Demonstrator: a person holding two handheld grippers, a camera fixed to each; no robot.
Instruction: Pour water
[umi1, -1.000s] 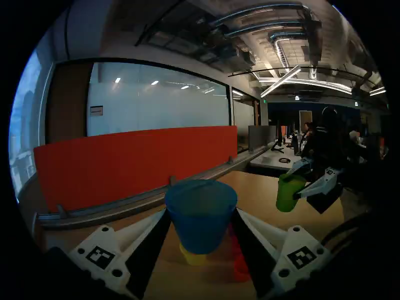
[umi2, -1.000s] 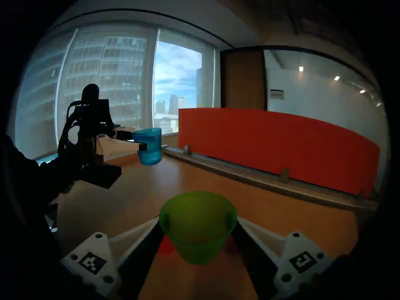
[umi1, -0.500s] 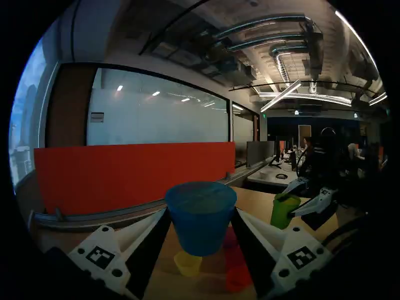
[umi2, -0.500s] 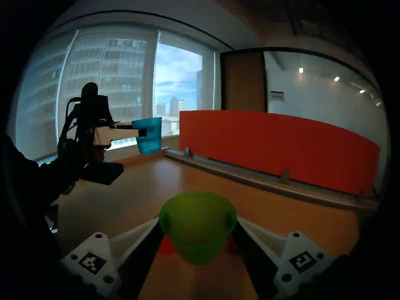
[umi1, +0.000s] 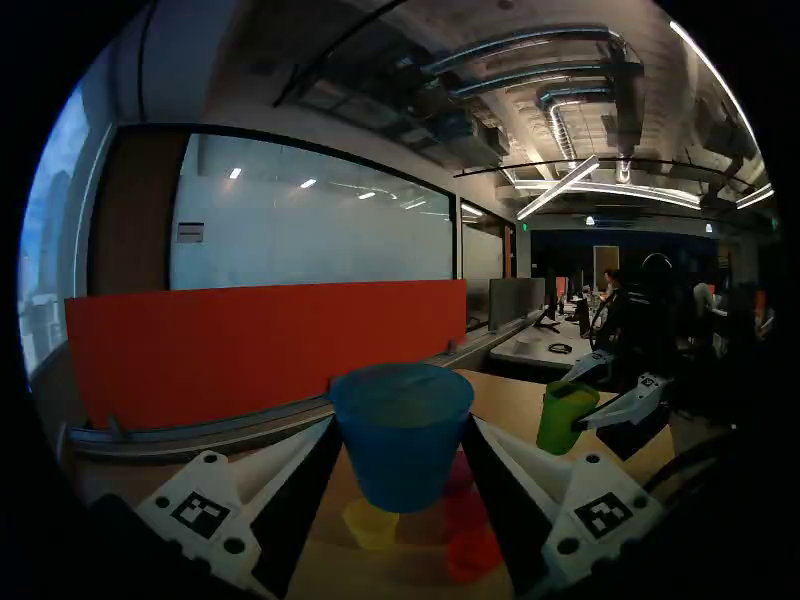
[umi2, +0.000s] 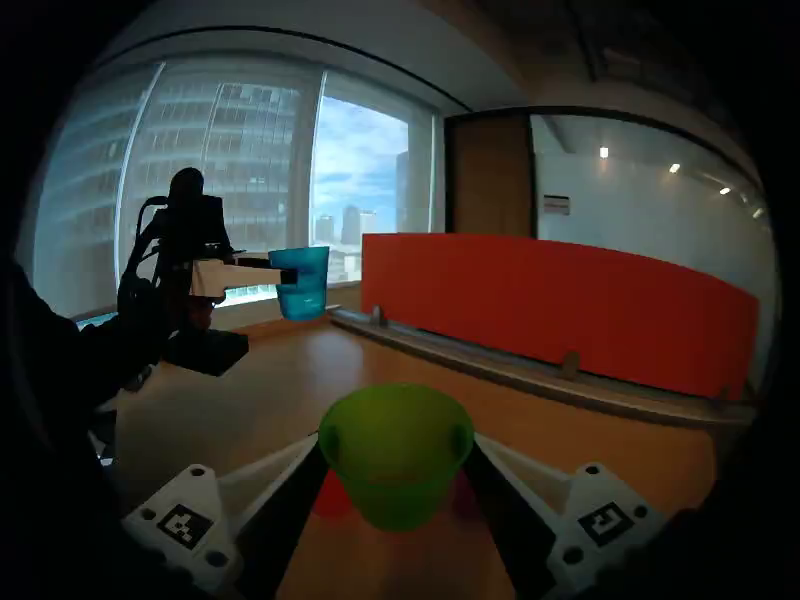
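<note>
In the left gripper view, my left gripper (umi1: 402, 440) is shut on a translucent blue cup (umi1: 402, 432), held upright above the wooden table (umi1: 500, 395). Off to the right, the right gripper (umi1: 590, 405) holds a green cup (umi1: 562, 415). In the right gripper view, my right gripper (umi2: 395, 470) is shut on that green cup (umi2: 395, 465), upright over the table (umi2: 300, 380). The left gripper (umi2: 270, 278) with the blue cup (umi2: 300, 282) hangs at the far left.
A yellow cup (umi1: 370, 520) and red cups (umi1: 470, 545) stand on the table below the blue cup. An orange divider (umi2: 560, 300) runs along the table's back edge. Red cups (umi2: 328, 492) peek from behind the green cup. Windows (umi2: 200, 180) lie to the left.
Both grippers have lifted their cups a little; in the left gripper view the table and small cups dropped lower. The blue cup in the right gripper view rose and levelled.
</note>
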